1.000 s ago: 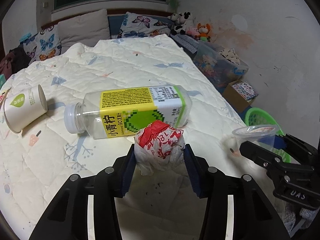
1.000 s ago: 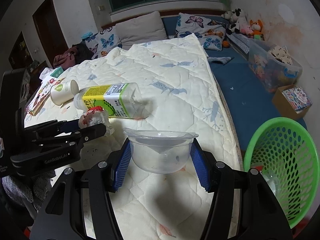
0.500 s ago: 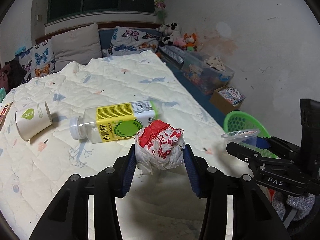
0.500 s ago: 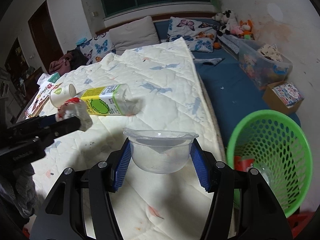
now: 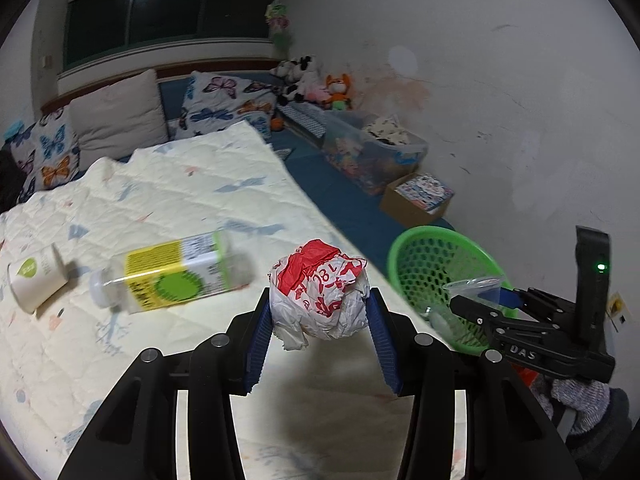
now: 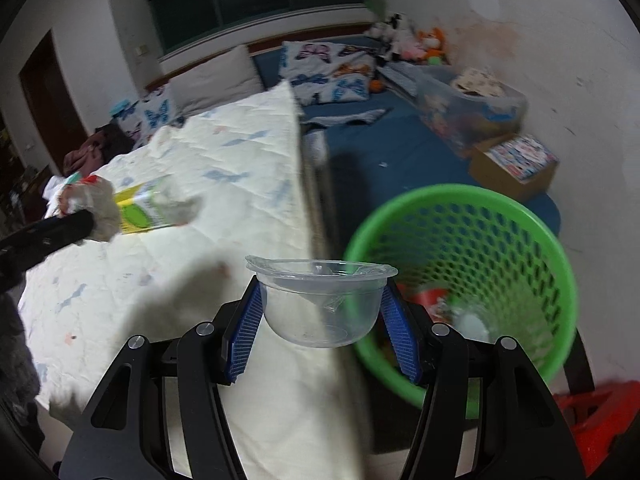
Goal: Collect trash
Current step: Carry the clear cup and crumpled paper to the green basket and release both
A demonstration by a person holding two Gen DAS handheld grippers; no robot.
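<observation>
With the right tongs (image 6: 320, 320) clamped on the clear cup (image 6: 322, 304) beside the green basket (image 6: 520, 240) and the left tongs (image 5: 318, 312) pinching the wrapper ball (image 5: 320, 290) above the bed (image 5: 180, 200), I'd centre each over the rim before letting go.

A cream quilted bedspread (image 5: 168, 196) fills the left of the frame. Butterfly-print pillows (image 5: 224, 100) and a plain beige cushion (image 5: 116, 114) lean at upper left. Stuffed toys (image 5: 316, 84), a clear plastic storage bin (image 5: 372, 152) and a cardboard box (image 5: 416, 200) line the white wall at centre right.
</observation>
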